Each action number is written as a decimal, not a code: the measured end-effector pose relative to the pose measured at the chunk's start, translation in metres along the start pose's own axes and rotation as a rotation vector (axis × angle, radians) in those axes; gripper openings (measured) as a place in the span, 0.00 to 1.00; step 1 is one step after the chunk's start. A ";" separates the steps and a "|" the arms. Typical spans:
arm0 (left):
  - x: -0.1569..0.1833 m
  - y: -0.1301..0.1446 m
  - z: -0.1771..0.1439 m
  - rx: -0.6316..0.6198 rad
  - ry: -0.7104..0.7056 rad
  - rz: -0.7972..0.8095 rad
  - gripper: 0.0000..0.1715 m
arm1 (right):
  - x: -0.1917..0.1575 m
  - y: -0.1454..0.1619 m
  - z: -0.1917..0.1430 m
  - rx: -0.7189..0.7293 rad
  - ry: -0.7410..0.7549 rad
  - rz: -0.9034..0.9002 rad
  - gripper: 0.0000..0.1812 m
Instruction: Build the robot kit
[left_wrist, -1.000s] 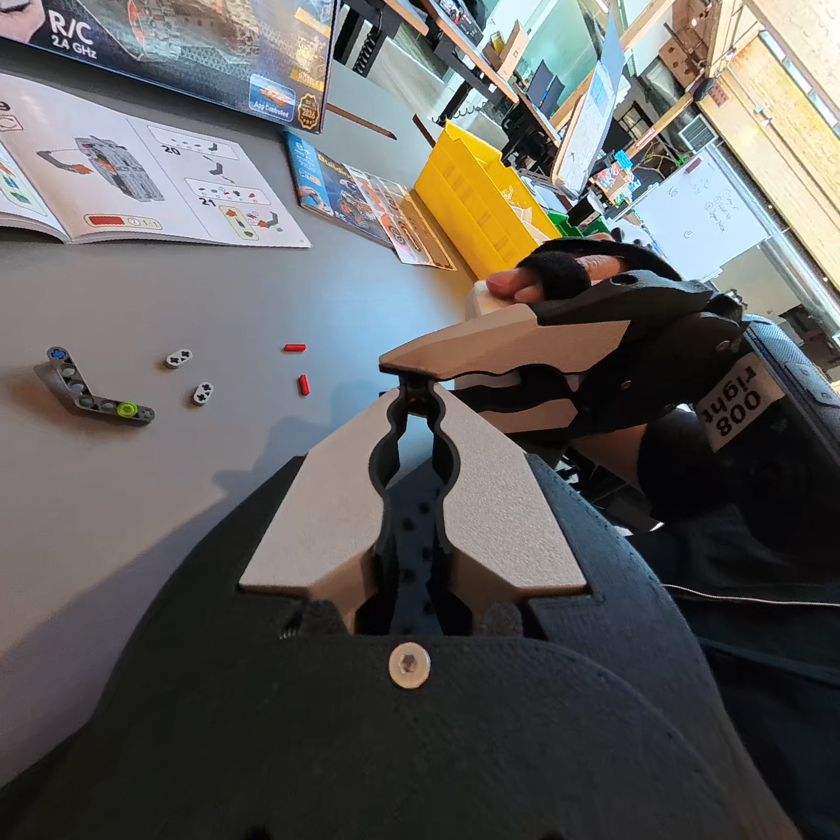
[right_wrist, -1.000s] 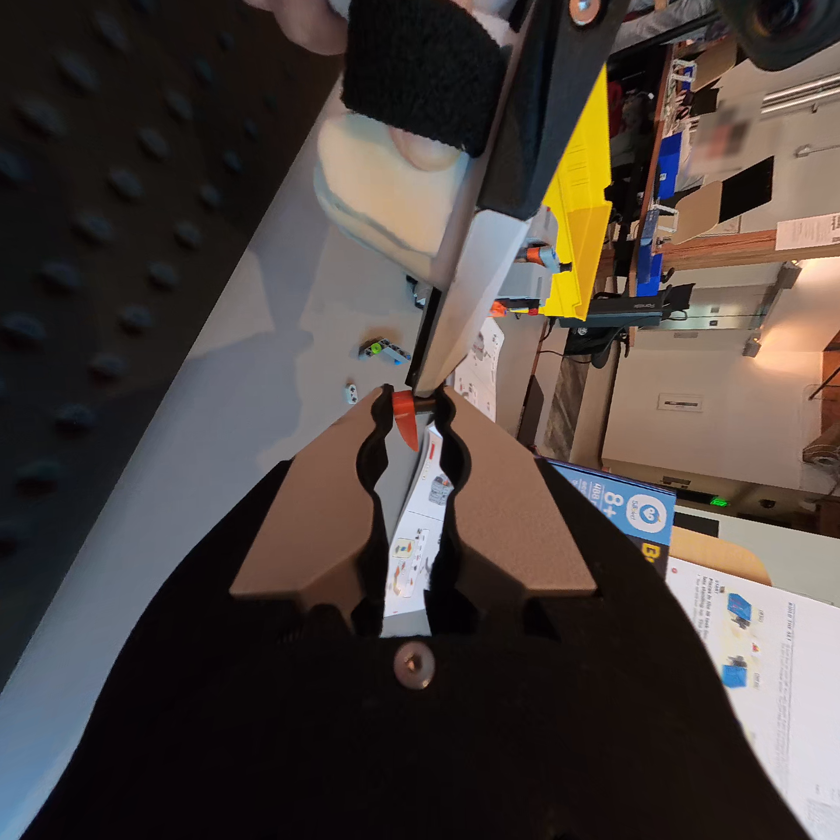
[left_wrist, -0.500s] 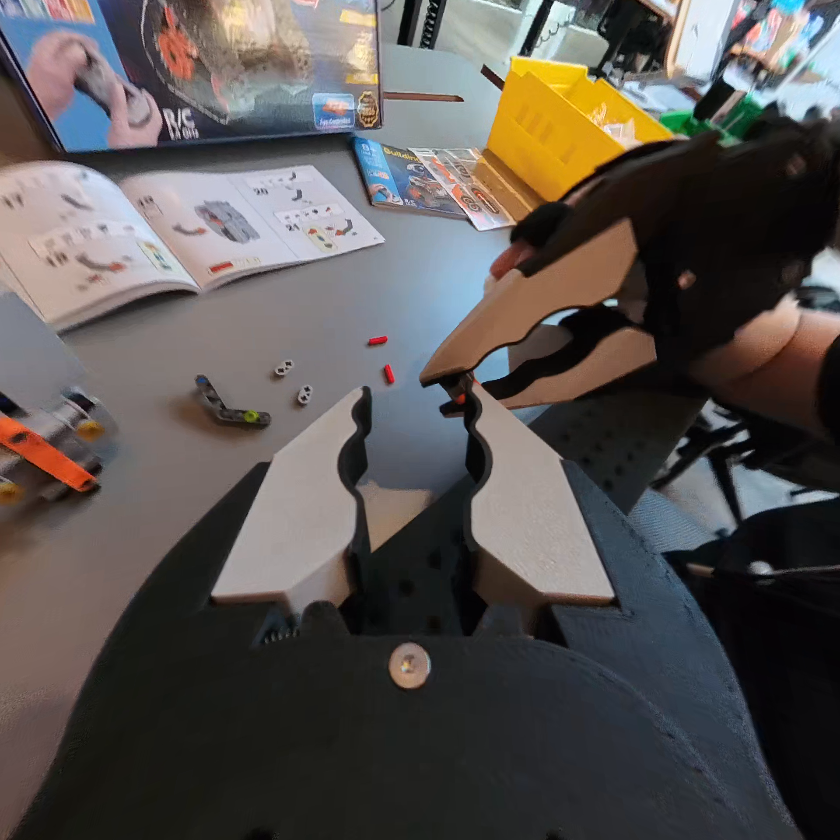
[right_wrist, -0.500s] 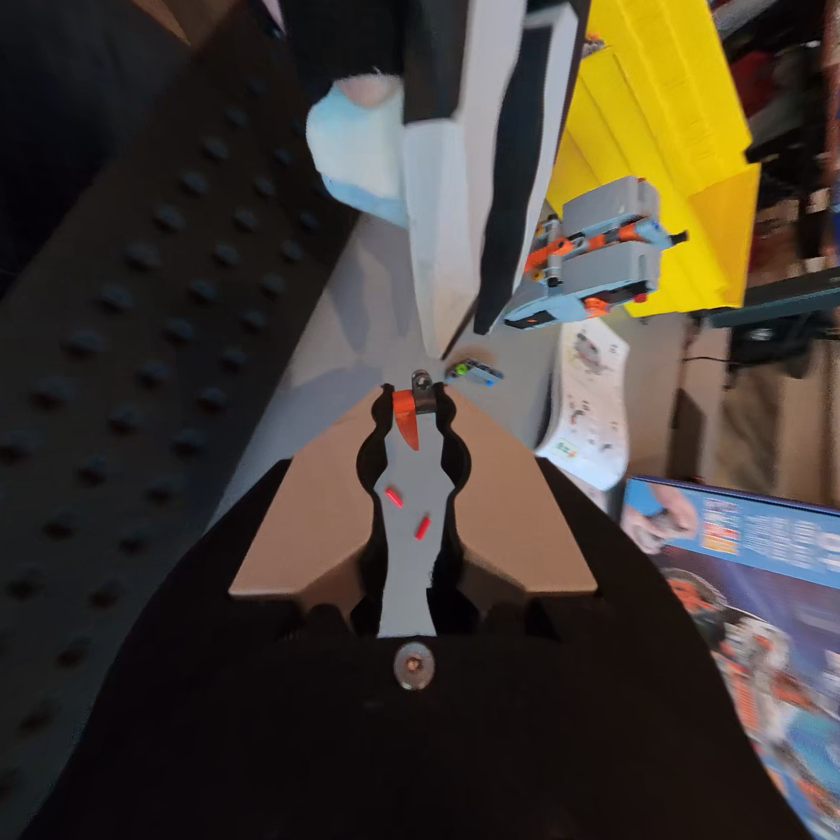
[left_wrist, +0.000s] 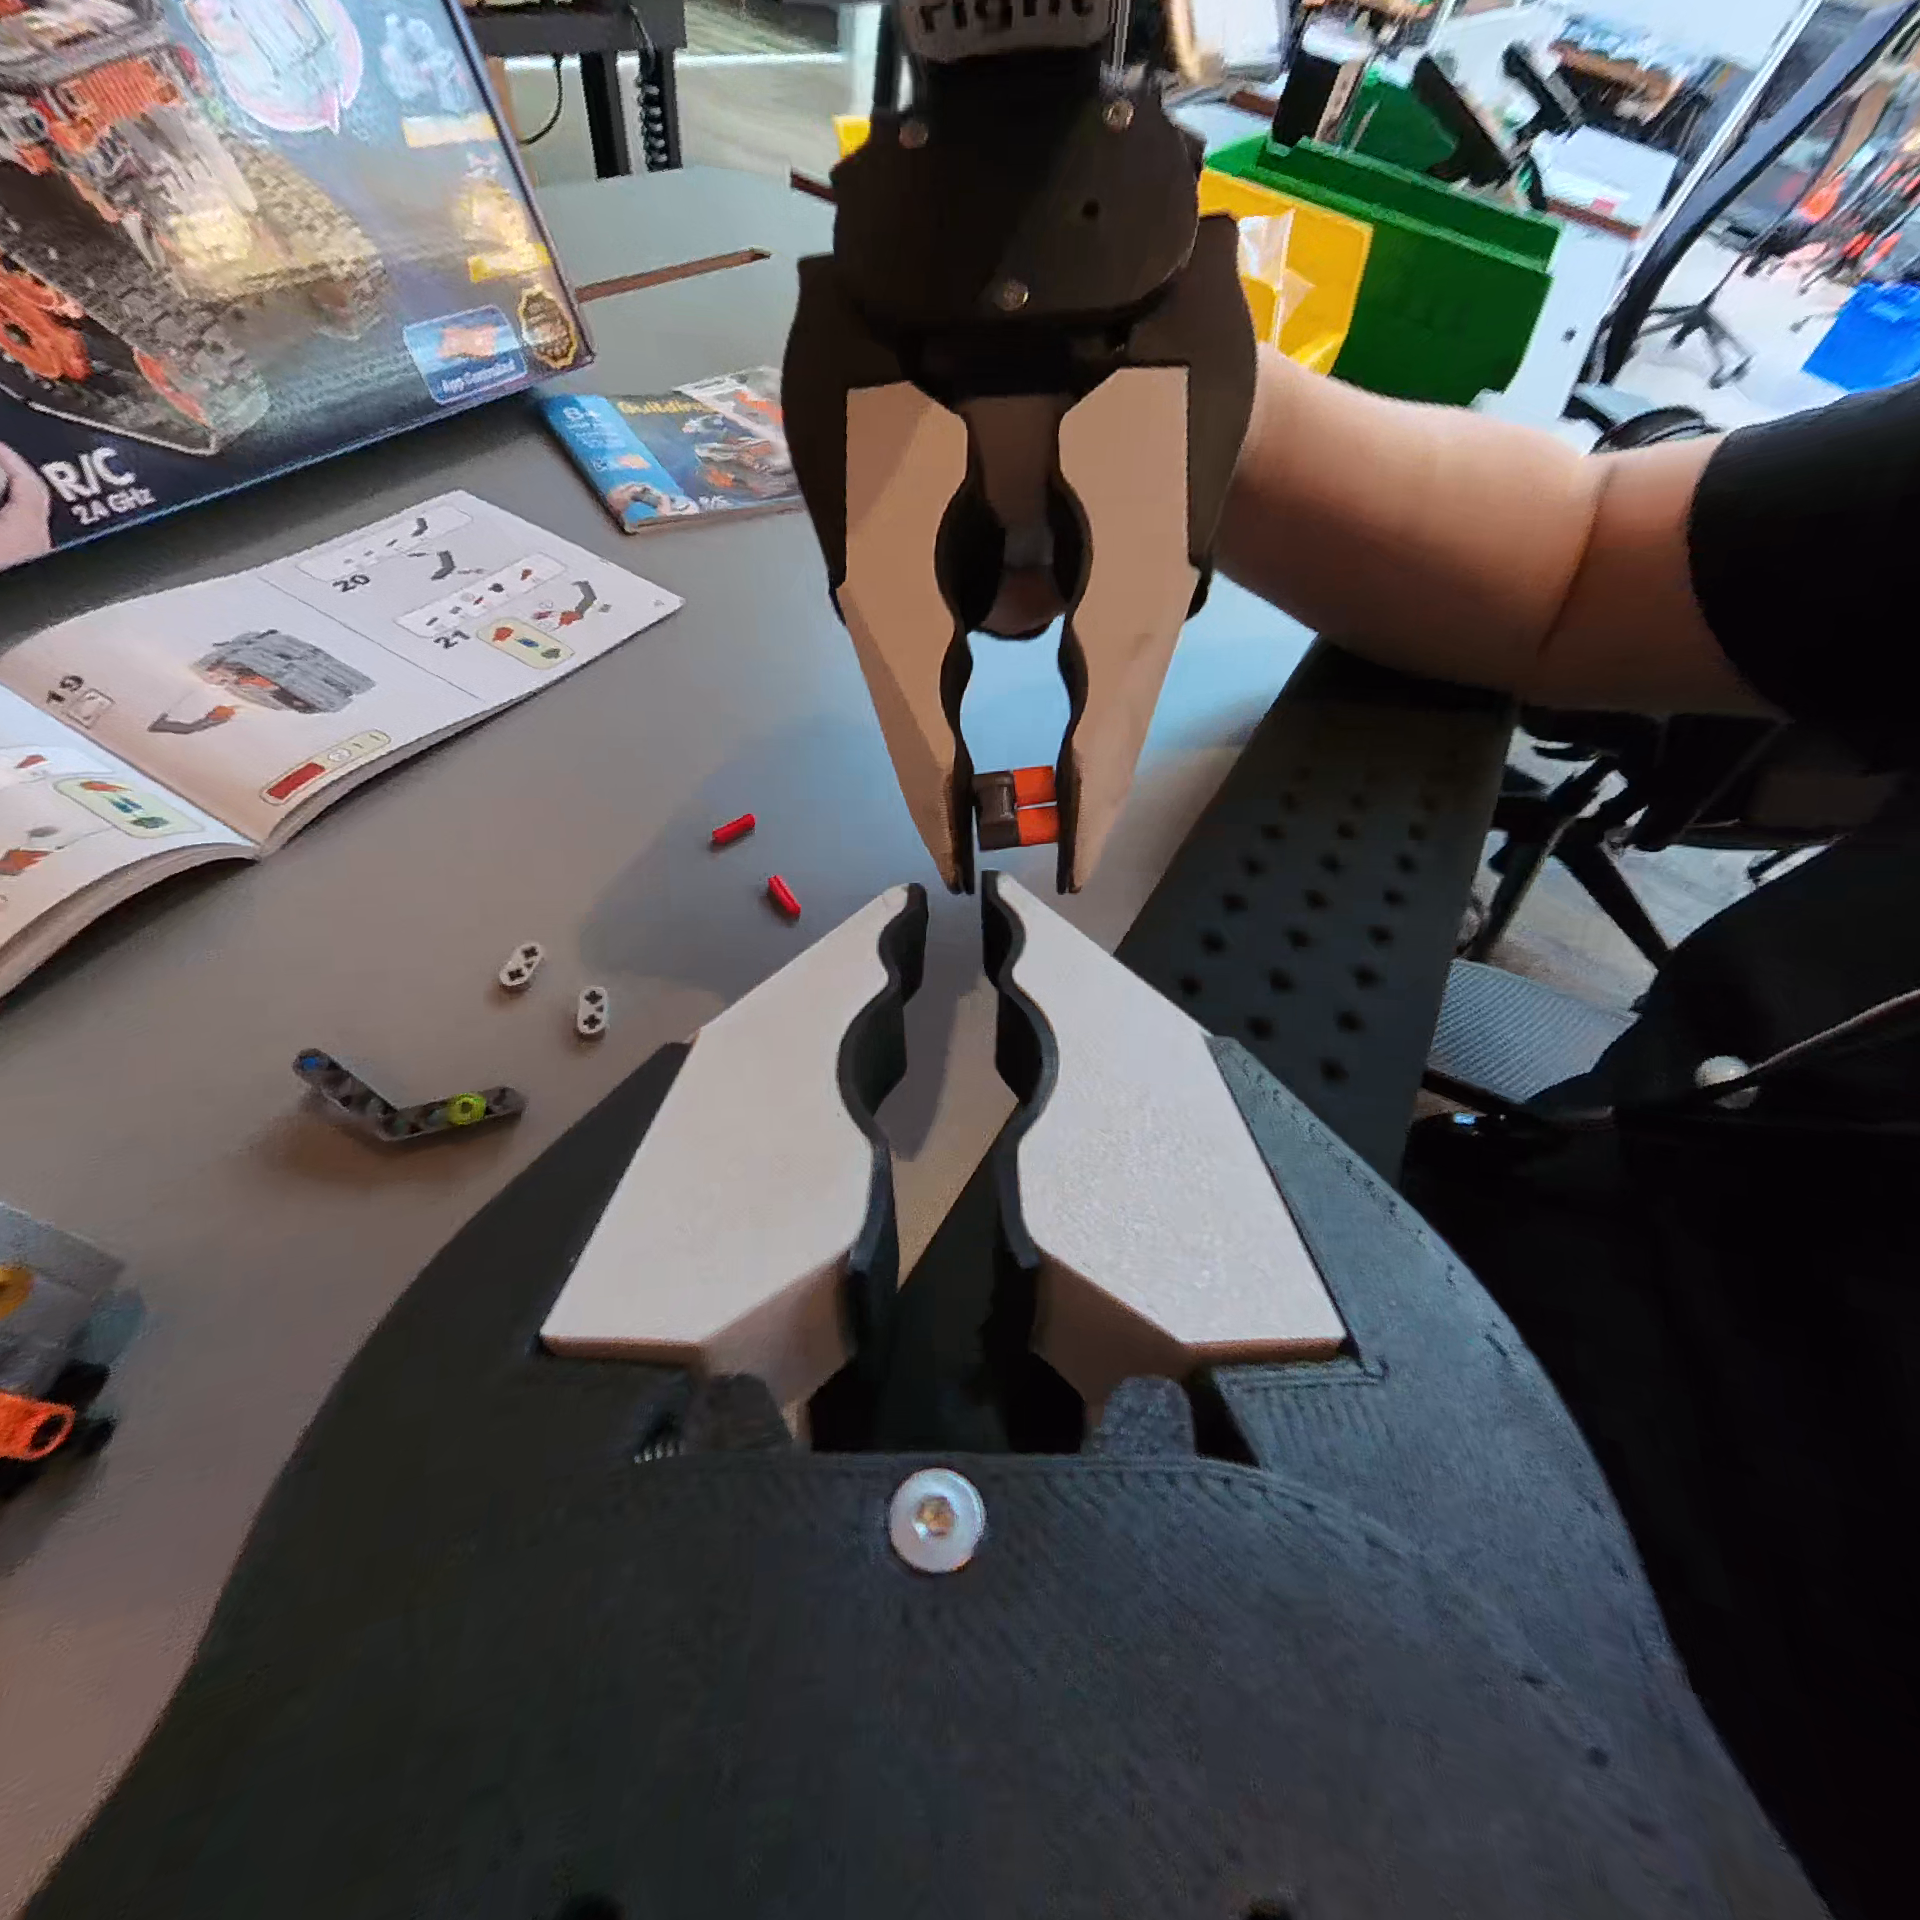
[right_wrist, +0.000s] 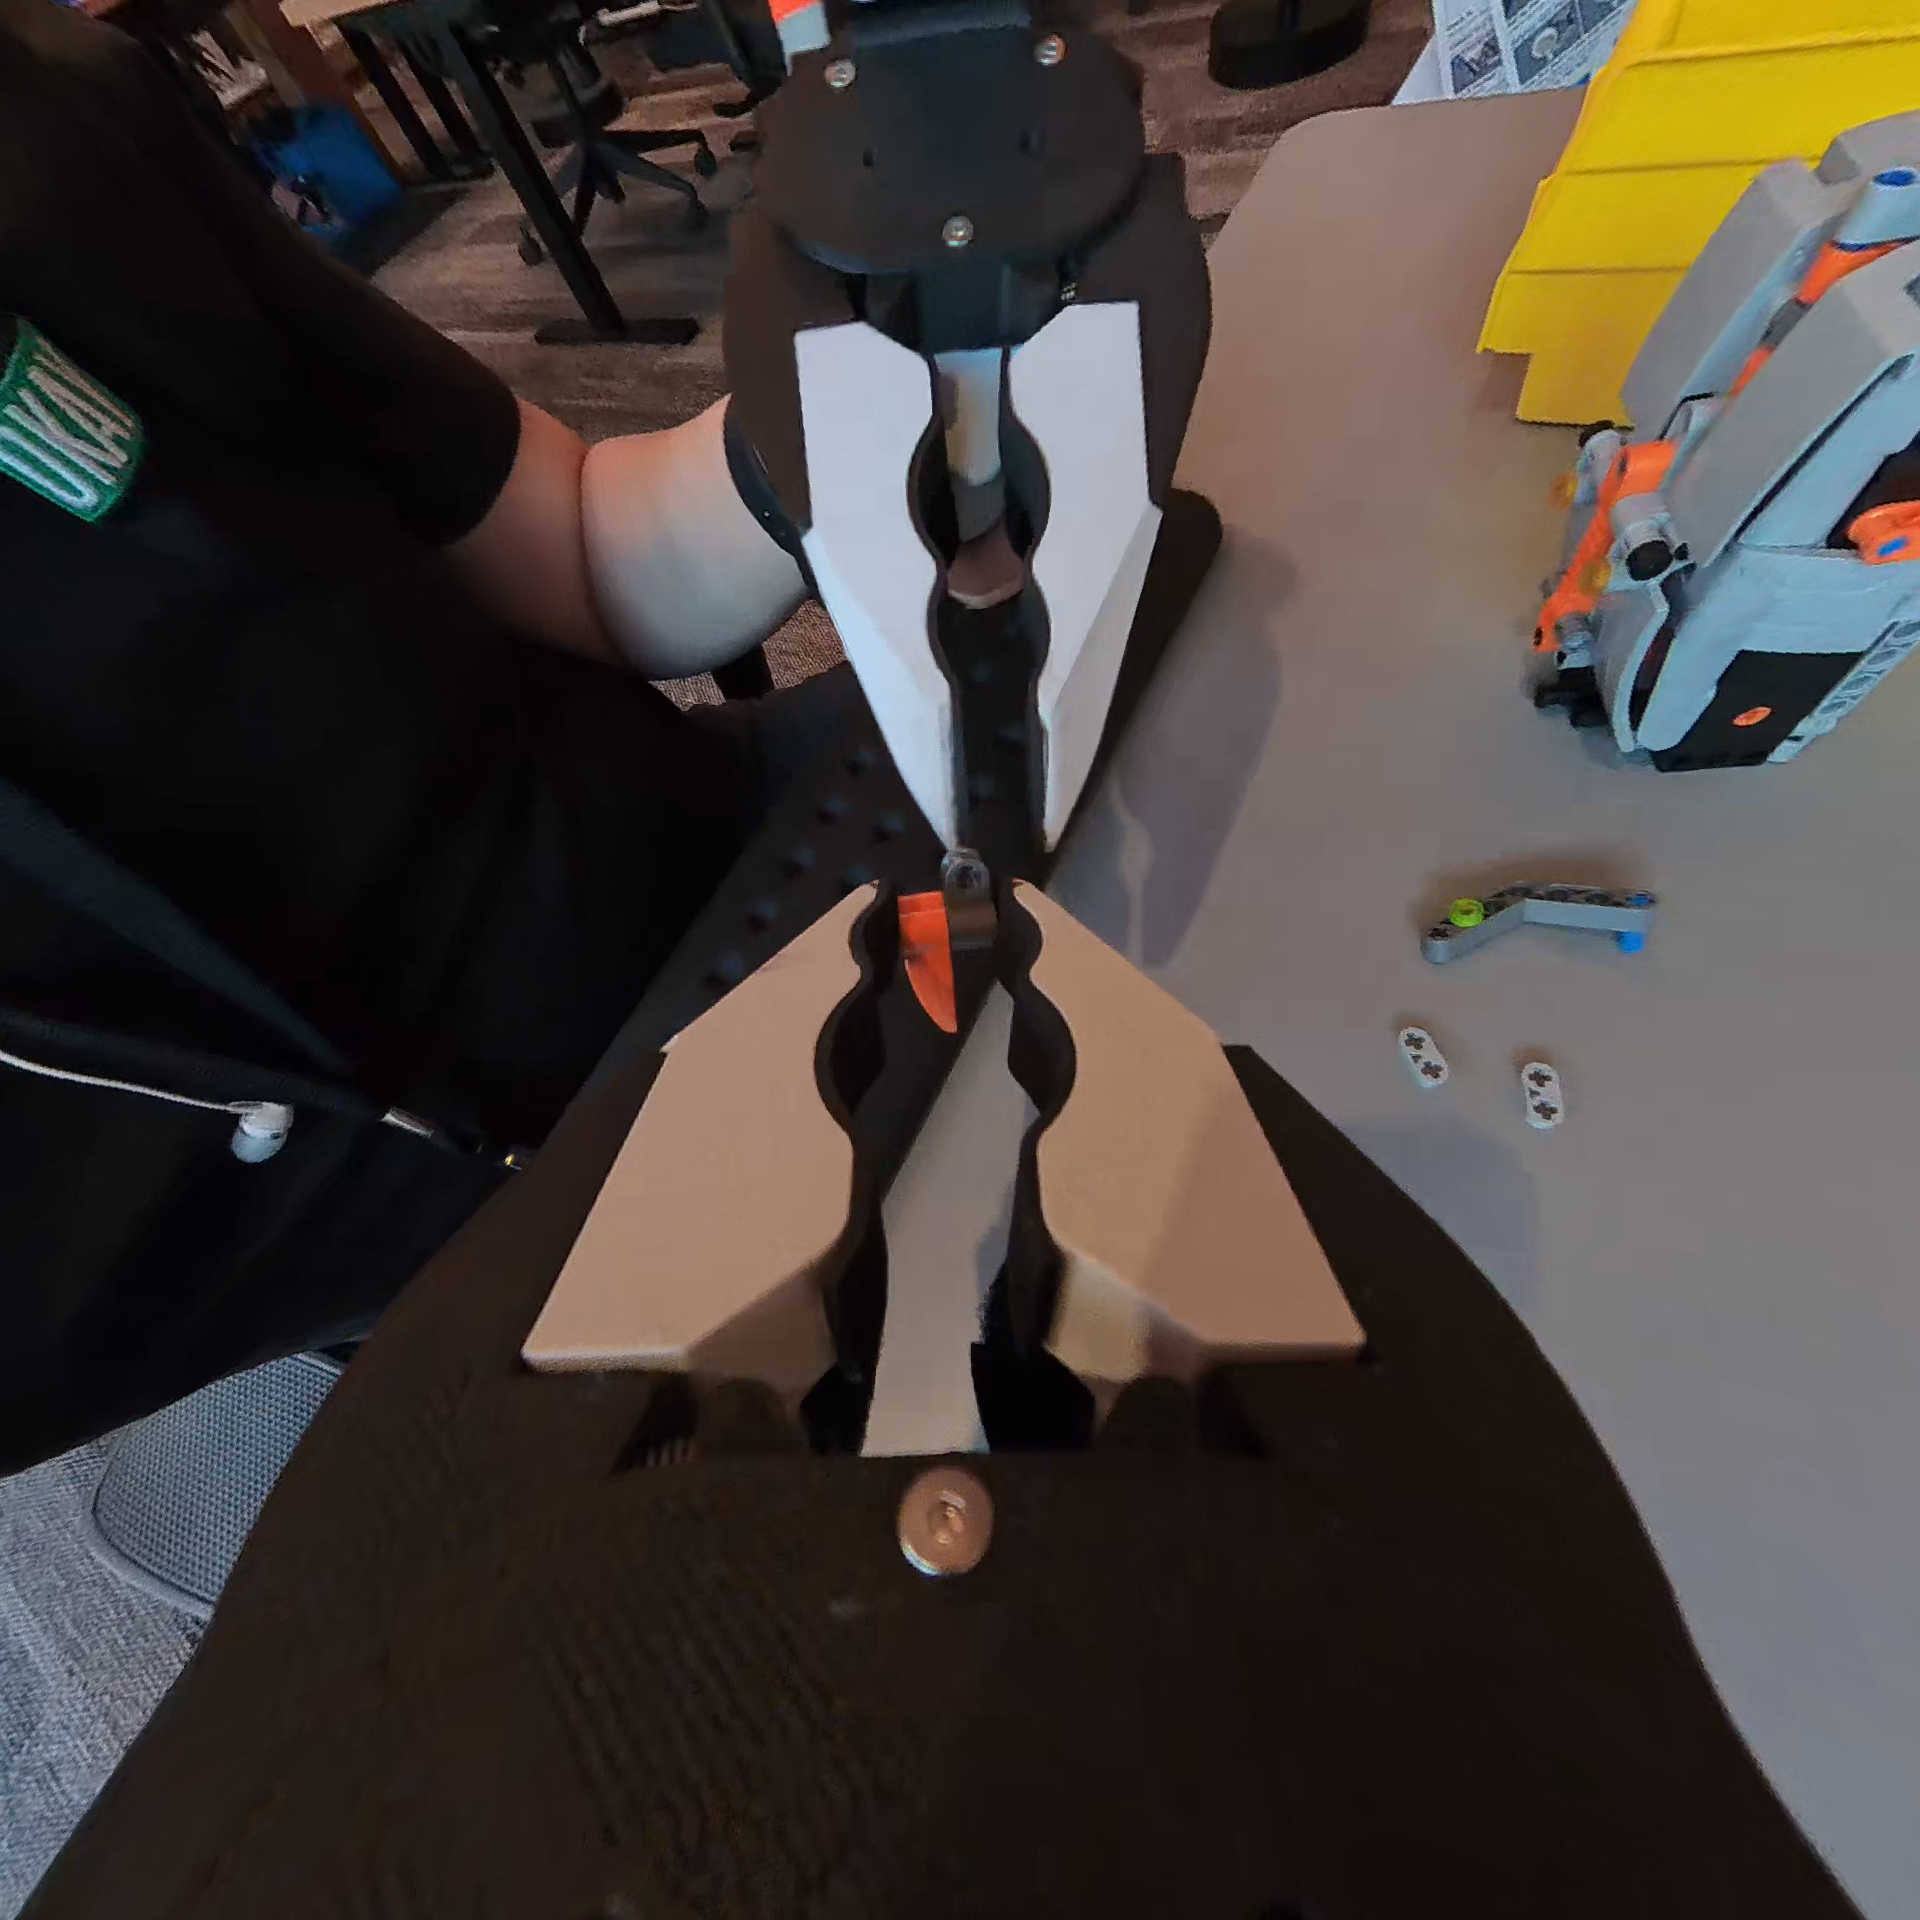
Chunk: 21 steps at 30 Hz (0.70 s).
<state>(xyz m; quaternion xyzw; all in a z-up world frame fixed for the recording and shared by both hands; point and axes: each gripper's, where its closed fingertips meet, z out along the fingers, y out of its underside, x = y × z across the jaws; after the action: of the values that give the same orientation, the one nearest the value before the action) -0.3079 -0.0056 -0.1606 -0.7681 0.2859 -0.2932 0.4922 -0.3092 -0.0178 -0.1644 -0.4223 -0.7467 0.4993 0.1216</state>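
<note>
My right gripper is shut on a small orange piece joined to a dark grey connector. In the left wrist view the right gripper points down at me with that piece between its tips. My left gripper stands slightly open and empty, its tips almost touching the right gripper's tips. It also shows in the right wrist view, facing the held piece. Both hover above the front edge of the grey table.
On the table lie two red pins, two small light connectors, a bent grey beam, an open instruction booklet, a set box and a grey-orange model. Yellow bin stands behind it. A black perforated panel runs along the edge. Left and right tips are no more than a few centimetres apart.
My left gripper went from shut to wide open, then narrowed. Both grippers swung round and now face tip to tip. The right gripper kept the orange piece.
</note>
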 end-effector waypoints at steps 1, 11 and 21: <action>0.002 -0.004 -0.001 0.025 0.023 -0.011 0.07 | 0.000 0.000 0.000 -0.001 -0.005 0.002 0.10; 0.007 -0.011 0.008 0.038 0.043 0.026 0.03 | 0.004 0.009 0.004 -0.044 0.000 0.033 0.10; -0.004 0.006 0.014 -0.090 -0.075 0.073 0.00 | 0.014 0.018 0.007 -0.091 0.058 0.030 0.09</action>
<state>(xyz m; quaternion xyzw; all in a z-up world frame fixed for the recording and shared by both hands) -0.3014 0.0037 -0.1721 -0.7889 0.3079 -0.2331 0.4781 -0.3128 -0.0086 -0.1867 -0.4527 -0.7584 0.4542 0.1165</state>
